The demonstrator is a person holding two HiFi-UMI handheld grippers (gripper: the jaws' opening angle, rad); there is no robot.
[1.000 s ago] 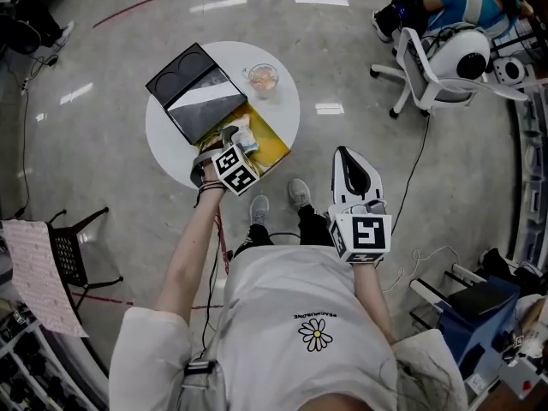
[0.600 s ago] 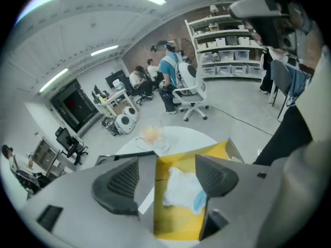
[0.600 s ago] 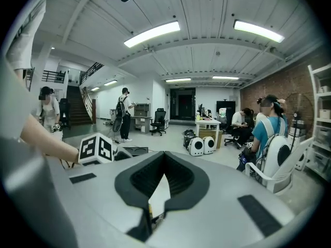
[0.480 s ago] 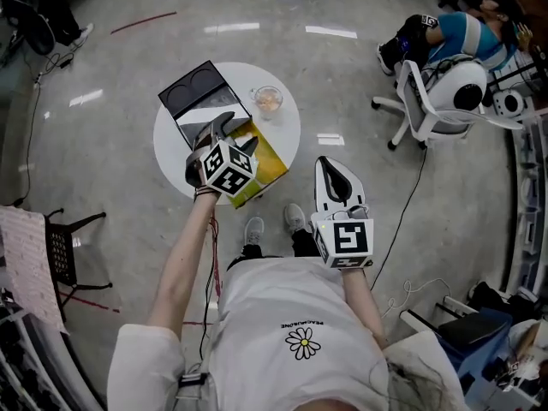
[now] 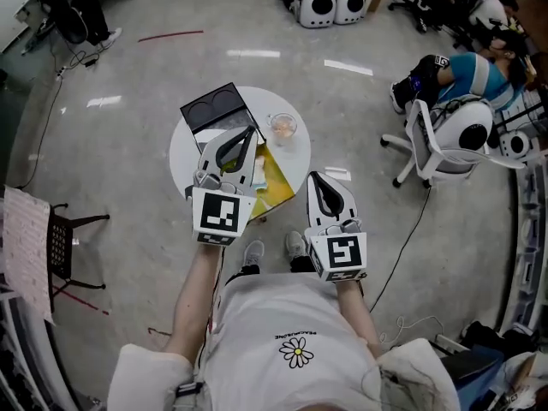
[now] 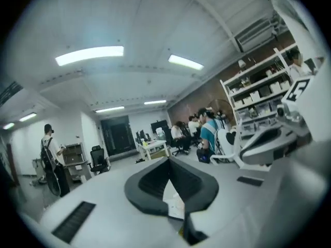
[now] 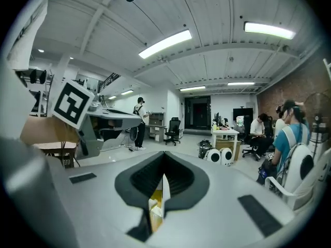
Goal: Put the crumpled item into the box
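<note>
The yellow box [image 5: 276, 181] with its black lid [image 5: 213, 106] open stands on the round white table [image 5: 183, 146]. My left gripper [image 5: 250, 130] is raised above the box, covers most of it, and is shut with nothing between its jaws. The left gripper view shows the left gripper [image 6: 168, 160] with its tips together, aimed out across the room. My right gripper [image 5: 316, 176] hangs just right of the table, also shut and empty. In the right gripper view the right gripper [image 7: 164, 155] has its tips meeting, with yellow showing in the slit below them. The crumpled item is hidden.
A glass cup [image 5: 282, 127] stands on the table beside the box. A seated person on a white office chair [image 5: 438, 140] is at the right, a black chair [image 5: 70, 240] at the left, and two white pods [image 5: 333, 4] lie on the floor beyond.
My left gripper has lifted off the box, drawn back toward my body and shut. The right gripper has risen a little. The head view has tilted upward.
</note>
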